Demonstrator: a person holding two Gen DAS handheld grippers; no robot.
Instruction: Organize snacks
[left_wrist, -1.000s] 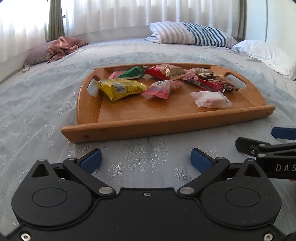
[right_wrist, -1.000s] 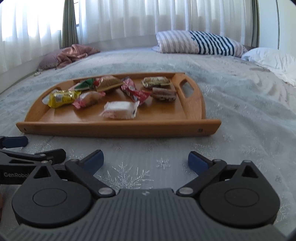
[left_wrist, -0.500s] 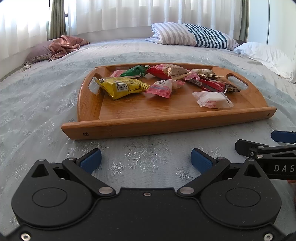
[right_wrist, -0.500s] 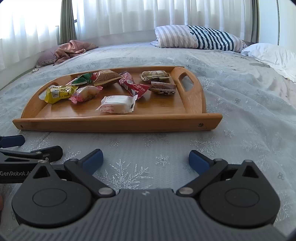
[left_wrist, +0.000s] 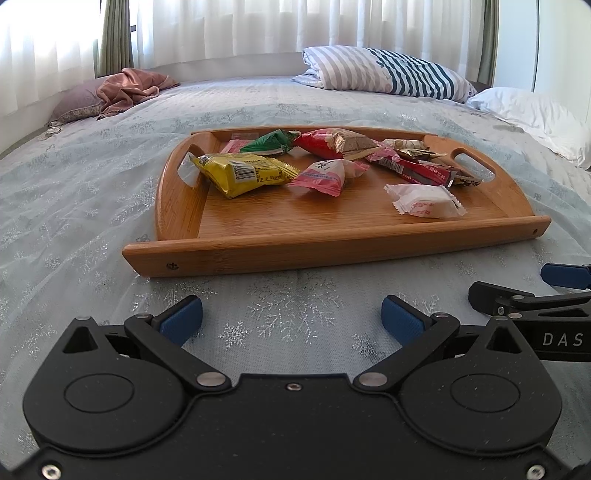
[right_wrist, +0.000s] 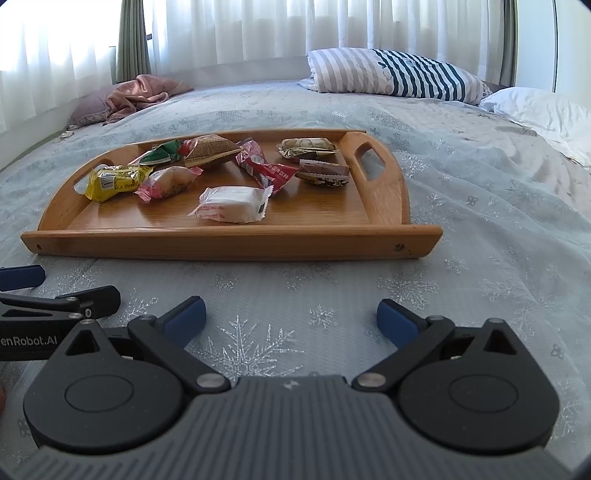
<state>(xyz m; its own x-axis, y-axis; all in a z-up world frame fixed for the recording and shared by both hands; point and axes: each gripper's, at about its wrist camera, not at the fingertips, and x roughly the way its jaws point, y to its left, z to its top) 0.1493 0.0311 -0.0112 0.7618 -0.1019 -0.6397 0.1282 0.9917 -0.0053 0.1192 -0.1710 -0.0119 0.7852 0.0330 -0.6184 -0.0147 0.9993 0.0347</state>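
A wooden tray (left_wrist: 332, 245) (right_wrist: 229, 240) lies on the bed and holds several wrapped snacks: a yellow pack (left_wrist: 243, 173) (right_wrist: 114, 179), a pink pack (left_wrist: 325, 175), a white pack (left_wrist: 424, 201) (right_wrist: 232, 205), a red bar (left_wrist: 421, 170), a green pack (left_wrist: 269, 142) and brown packs (right_wrist: 308, 147). My left gripper (left_wrist: 291, 319) is open and empty over the bedspread, in front of the tray's near rim. My right gripper (right_wrist: 291, 317) is open and empty beside it, also short of the tray.
The bed has a pale blue snowflake bedspread (left_wrist: 74, 206). A striped pillow (left_wrist: 388, 72) and a white pillow (left_wrist: 532, 114) lie at the far right. A pink cloth on a mauve pillow (left_wrist: 122, 88) lies at the far left. Curtains hang behind.
Both grippers have dropped slightly lower toward the bedspread, so the tray looks a little flatter. The jaws stay open. The snacks have not moved.
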